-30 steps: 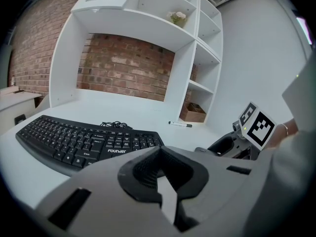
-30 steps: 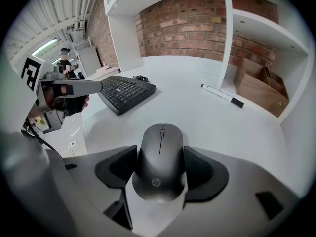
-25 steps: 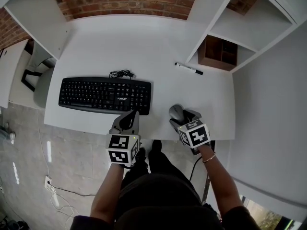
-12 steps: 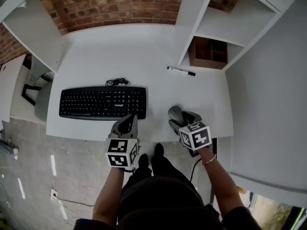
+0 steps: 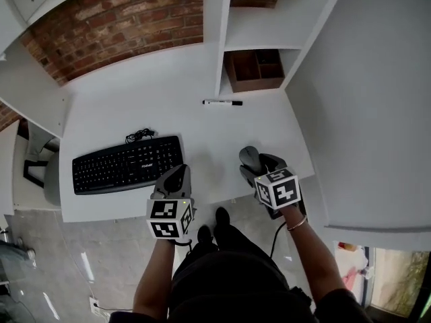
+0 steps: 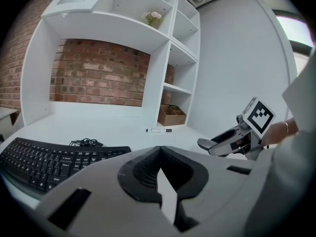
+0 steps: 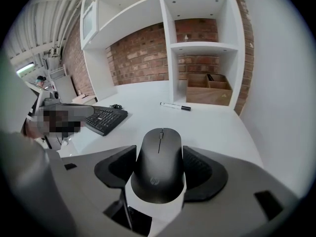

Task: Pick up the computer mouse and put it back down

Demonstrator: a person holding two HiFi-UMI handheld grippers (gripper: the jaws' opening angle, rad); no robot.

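Note:
A black computer mouse [image 7: 159, 162] sits between the jaws of my right gripper [image 7: 159, 174], which is shut on its sides. In the head view the mouse [image 5: 248, 156] pokes out ahead of the right gripper [image 5: 252, 165], over the white desk [image 5: 135, 106] near its front right edge. I cannot tell whether the mouse touches the desk. My left gripper [image 5: 176, 175] hovers at the desk's front edge right of the keyboard. In its own view the left gripper [image 6: 159, 174] is shut with nothing between its jaws.
A black wired keyboard [image 5: 128, 163] lies at the front left of the desk. A marker pen [image 5: 222, 102] lies further back, in front of a wooden box [image 5: 254, 69] in a shelf niche. White shelving and a brick wall close off the back.
The head view has swung, so the desk and keyboard sit further left in the picture. Both grippers stay near the front edge, the right one still holding the mouse.

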